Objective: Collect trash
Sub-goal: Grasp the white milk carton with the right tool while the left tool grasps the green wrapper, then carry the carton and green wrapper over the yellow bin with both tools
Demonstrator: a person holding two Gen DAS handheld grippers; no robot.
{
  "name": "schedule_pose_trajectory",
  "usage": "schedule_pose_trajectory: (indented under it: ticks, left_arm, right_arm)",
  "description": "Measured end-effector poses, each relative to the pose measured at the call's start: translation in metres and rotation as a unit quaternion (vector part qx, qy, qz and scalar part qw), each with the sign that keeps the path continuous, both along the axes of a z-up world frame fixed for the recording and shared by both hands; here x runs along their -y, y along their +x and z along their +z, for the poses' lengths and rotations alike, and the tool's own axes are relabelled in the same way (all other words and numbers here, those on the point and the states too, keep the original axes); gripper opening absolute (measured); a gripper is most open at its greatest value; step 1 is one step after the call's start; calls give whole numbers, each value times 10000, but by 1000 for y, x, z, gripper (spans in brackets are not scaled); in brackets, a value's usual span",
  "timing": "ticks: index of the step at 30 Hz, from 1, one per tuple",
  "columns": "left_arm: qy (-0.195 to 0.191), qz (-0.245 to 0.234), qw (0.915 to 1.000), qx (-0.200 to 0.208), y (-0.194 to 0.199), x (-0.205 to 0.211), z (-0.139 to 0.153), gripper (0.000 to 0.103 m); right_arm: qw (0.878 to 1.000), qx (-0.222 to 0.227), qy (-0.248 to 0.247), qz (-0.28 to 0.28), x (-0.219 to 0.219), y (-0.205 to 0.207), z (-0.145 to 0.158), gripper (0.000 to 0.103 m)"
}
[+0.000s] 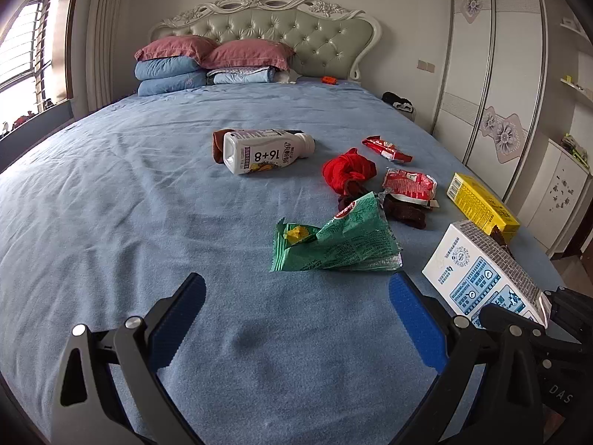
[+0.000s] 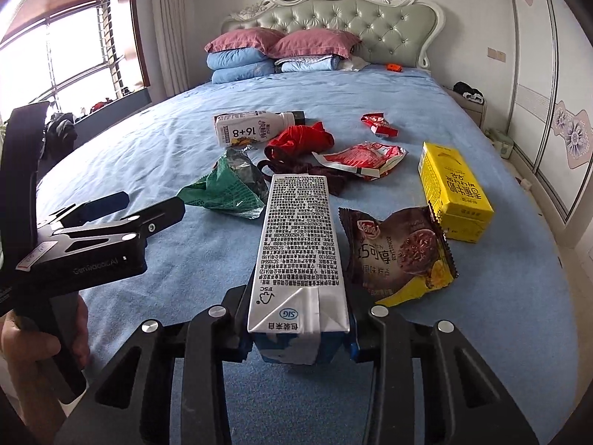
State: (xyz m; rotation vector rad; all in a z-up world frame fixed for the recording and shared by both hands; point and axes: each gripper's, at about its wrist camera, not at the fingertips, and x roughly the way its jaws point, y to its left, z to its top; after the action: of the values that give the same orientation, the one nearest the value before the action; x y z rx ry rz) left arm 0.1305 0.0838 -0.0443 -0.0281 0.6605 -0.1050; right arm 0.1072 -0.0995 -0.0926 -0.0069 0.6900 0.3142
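Note:
My right gripper (image 2: 296, 330) is shut on a white milk carton (image 2: 300, 248), also in the left wrist view (image 1: 481, 270), held just above the blue bed sheet (image 1: 148, 222). My left gripper (image 1: 296, 296) is open and empty, just short of a green snack wrapper (image 1: 341, 241); it shows at the left of the right wrist view (image 2: 148, 204). Other trash lies on the bed: a white bottle (image 1: 259, 150), a red wrapper (image 1: 407, 183), a small red wrapper (image 1: 385, 148), a yellow carton (image 2: 454, 193) and a brown snack bag (image 2: 400, 252).
A red cloth (image 1: 348, 168) and dark brown socks (image 1: 404, 211) lie among the trash. Pillows (image 1: 207, 59) and the headboard (image 1: 278, 26) stand at the far end. A wardrobe (image 1: 493, 74) stands to the right, a window (image 2: 55, 63) to the left.

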Motion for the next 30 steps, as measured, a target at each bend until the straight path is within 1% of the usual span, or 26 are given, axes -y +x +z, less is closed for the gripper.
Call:
schedule_pose_trajectory:
  ticks: [3, 8, 13, 15, 17, 18, 19, 21, 22, 23, 26, 28, 30]
  left_arm:
    - [-69, -70, 9999, -114, 13, -1, -1, 99]
    - [-242, -502, 9976, -412, 40, 2, -6, 99]
    - [-120, -738, 9951, -651, 64, 5, -10, 99]
    - [-83, -916, 9932, -709, 73, 8, -12, 98]
    - [16, -1120, 9904, -806, 81, 13, -14, 93]
    - [67, -1244, 9882, -887, 84, 17, -17, 84]
    - [127, -1318, 9864, -977, 87, 21, -20, 70]
    - [219, -1393, 9841, -1077, 91, 28, -24, 64]
    - [256, -1413, 9841, -1046, 90, 30, -25, 59]
    - [253, -1453, 9836, -1035, 88, 32, -24, 57]
    - [81, -1566, 9826, -994, 84, 35, -23, 51]
    - [30, -1571, 9830, -945, 80, 37, -22, 42]
    - [-25, -1561, 9837, -889, 75, 39, -19, 38]
  right_arm:
    - [9999, -8, 123, 19, 5, 0, 4, 36]
    - [9996, 20, 281, -33, 14, 2, 12, 36]
    - [9992, 90, 376, -75, 19, 5, 20, 36]
    - [9992, 100, 385, -75, 20, 7, 21, 36]
    - [9991, 94, 420, -60, 20, 9, 22, 36]
    - [9990, 89, 428, -52, 20, 9, 22, 36]
    - [9990, 88, 435, -48, 20, 11, 22, 36]
    - [9990, 80, 442, -49, 21, 11, 23, 36]
    - [9990, 86, 444, -52, 22, 12, 22, 36]
    - [9989, 86, 447, -60, 23, 13, 21, 36]
    - [9990, 74, 436, -62, 26, 15, 21, 36]
    - [9990, 77, 433, -44, 27, 16, 21, 36]
    - [9991, 81, 423, -19, 28, 15, 21, 36]
